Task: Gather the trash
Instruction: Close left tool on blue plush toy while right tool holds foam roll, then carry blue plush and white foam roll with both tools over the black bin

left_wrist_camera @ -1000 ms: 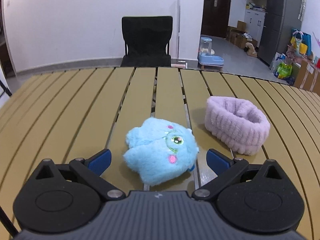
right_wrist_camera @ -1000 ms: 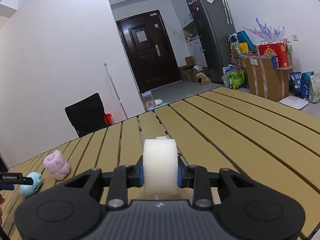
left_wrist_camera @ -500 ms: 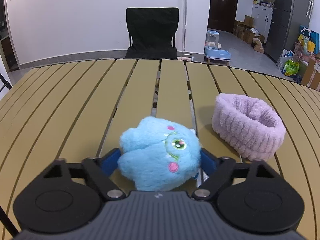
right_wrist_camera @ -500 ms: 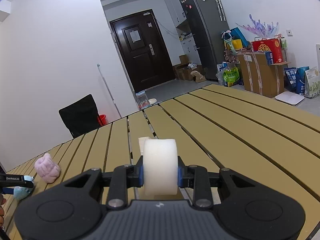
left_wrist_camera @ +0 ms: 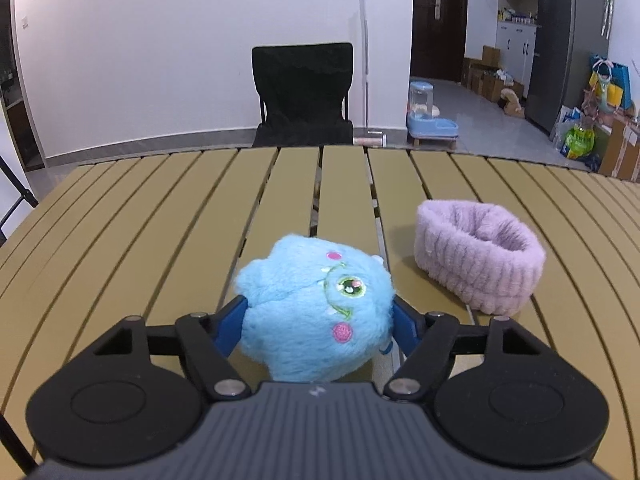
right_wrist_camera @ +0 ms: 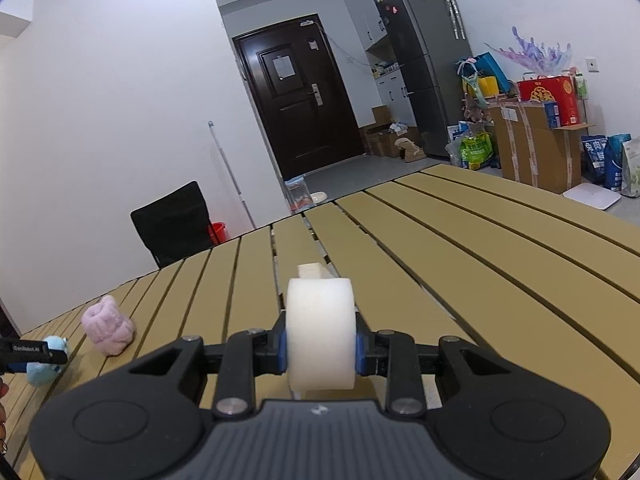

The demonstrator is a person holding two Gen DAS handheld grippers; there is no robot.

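- Blue plush toy, soft and light, squashing between the blue pads of the left gripper as its jaws close, low over the slatted table.
- Best pinched across the plump middle.
- White foam roll, light and springy, clamped in the right gripper.
- Pink fuzzy band lying just beside.

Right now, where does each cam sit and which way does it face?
Left wrist: on the left gripper, looking along its closing jaws at the blue plush toy between the pads, the pink fuzzy headband and the black chair.
Right wrist: on the right gripper, which clamps a white foam roll, facing the dark door.
Shared: slatted table, toy, headband, chair.
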